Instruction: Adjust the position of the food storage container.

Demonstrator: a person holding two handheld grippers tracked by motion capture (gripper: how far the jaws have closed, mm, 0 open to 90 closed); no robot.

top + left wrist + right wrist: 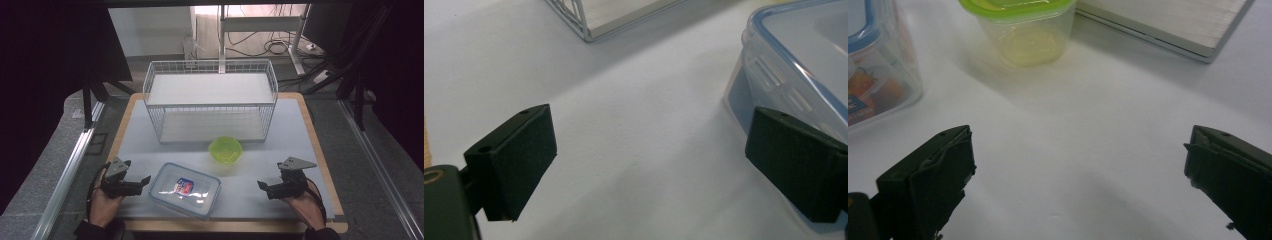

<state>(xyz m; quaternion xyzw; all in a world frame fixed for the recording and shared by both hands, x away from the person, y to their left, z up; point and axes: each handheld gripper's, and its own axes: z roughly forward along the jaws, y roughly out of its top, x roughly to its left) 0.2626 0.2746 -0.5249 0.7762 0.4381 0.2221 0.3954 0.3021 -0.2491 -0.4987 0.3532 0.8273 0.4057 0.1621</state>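
Here we see the clear lidded container (185, 189) on the table (280, 130) between both released grippers — left (145, 179), right (261, 185) — likely light, rigid, slick; grip its short walls.

This is a lab set up for recording. Ahead of the left claw (146, 180) and right claw (261, 185), a white-matted bench (295, 145) stands between aluminium rails (67, 172) and black curtains (45, 75), with loose cables (272, 47) on the floor beyond the wire shelf rack (210, 100).
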